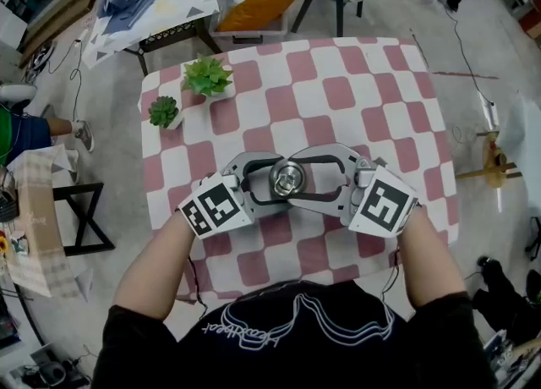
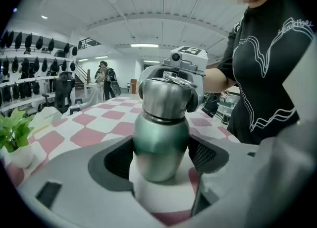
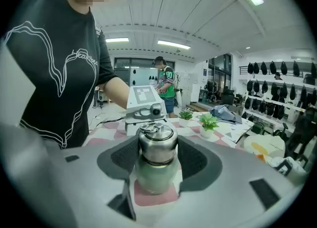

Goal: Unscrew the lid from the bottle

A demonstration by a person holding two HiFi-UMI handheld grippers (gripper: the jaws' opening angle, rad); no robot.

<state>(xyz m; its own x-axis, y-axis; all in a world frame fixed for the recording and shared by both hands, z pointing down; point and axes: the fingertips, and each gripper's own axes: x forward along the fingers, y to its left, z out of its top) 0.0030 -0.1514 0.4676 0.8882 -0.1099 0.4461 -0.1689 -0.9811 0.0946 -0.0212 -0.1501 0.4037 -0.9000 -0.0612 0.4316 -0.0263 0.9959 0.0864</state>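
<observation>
The steel bottle (image 2: 161, 145) stood upright on the checkered table (image 1: 338, 91), toward the person's side, with its lid (image 3: 157, 143) seated on the neck. The left gripper (image 1: 269, 181) was clamped on the green body, evidently to brace it against rotation, while the right gripper (image 1: 308, 179), facing it, was closed on the lid, the part to be turned. The head view showed only the lid top ringed by both jaw pairs. The gripper views revealed the height split - left pads low, right pads high.
</observation>
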